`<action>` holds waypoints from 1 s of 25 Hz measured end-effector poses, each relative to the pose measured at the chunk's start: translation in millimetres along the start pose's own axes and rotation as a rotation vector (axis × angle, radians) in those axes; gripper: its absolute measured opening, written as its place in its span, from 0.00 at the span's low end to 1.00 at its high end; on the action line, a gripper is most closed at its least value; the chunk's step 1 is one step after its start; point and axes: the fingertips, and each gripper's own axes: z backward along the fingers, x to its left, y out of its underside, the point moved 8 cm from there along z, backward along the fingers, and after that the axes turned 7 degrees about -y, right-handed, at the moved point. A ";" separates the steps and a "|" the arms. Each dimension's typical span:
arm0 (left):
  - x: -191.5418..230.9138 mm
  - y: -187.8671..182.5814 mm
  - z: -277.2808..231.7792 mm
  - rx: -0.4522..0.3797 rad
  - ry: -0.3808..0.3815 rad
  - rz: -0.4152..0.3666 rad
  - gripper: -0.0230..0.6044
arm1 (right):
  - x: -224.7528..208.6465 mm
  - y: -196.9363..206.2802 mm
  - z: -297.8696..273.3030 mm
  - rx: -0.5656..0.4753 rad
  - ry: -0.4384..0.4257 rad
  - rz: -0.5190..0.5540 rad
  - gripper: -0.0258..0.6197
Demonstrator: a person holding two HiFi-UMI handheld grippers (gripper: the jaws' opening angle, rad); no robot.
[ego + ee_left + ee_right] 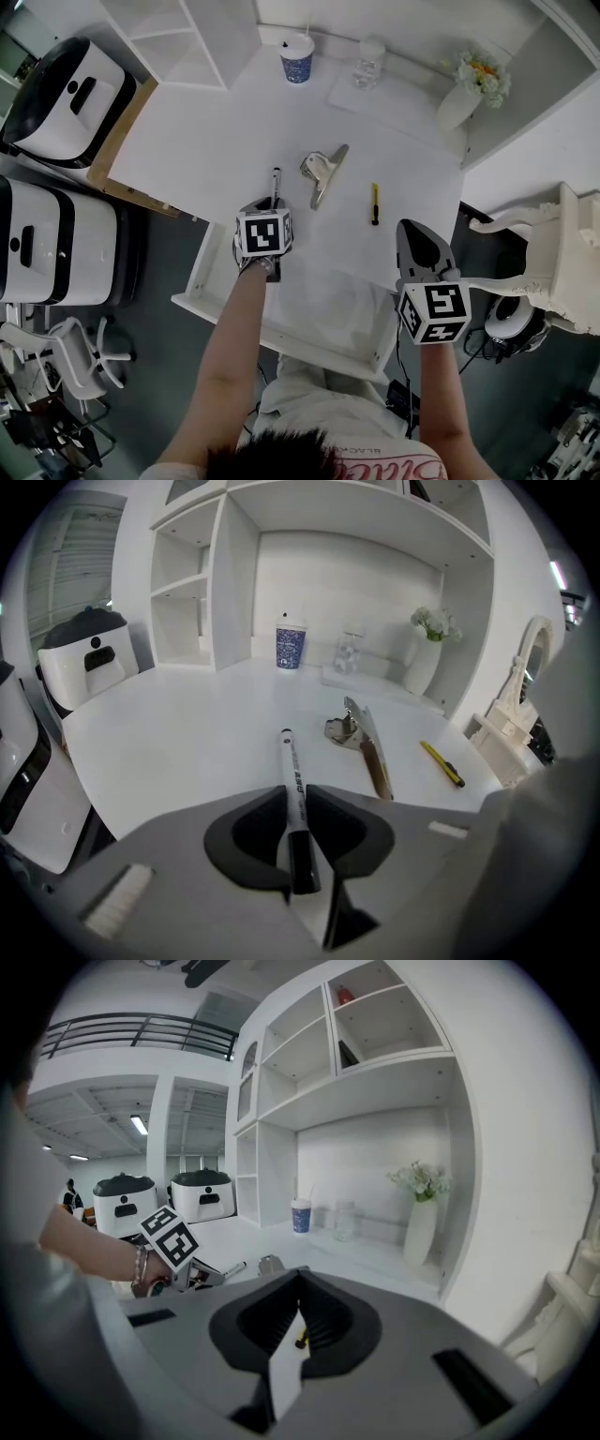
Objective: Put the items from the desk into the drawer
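Nearest the person, at 6 o'clock, one white drawer [323,309] stands pulled out below the tabletop [206,141]; only its pale floor shows. There are two tongs, each with one cube of square markers.

The left tongs [296,794] are drawn narrow onto the one black-and-white marker [290,757], both tips against its barrel. The marker lies on the tabletop pointing to 12 o'clock, just beyond the drawer's edge. The print on its barrel is too small to read.

The right tongs [300,1279] hang over the drawer's 3 o'clock corner, tips together with nothing between them.

Two more loose items lie on the tabletop. One large metal binder clip [323,172] is at 2 o'clock from the marker. One yellow utility knife [374,202] is at 4 o'clock from the clip, apart from it.

Along the far edge stand three vessels:
- At 12 o'clock, one paper cup [297,58] with a blue pattern and no legible writing.
- At 1 o'clock, one clear glass jar [368,64], contents not discernible.
- At 2 o'clock, one white vase [457,106] holding flowers.
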 end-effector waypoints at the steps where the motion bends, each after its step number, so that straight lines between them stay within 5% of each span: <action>1: 0.1 -0.3 0.4 0.004 0.004 0.005 0.15 | 1.3 0.0 0.4 0.000 0.001 0.000 0.05; 11: -0.4 -1.8 33.0 -0.059 0.029 0.001 0.15 | 11.3 -10.0 15.9 -0.040 0.010 0.013 0.05; 25: 2.7 -31.1 134.2 -0.287 0.041 -0.045 0.15 | 38.6 -48.1 58.9 -0.168 0.041 0.051 0.05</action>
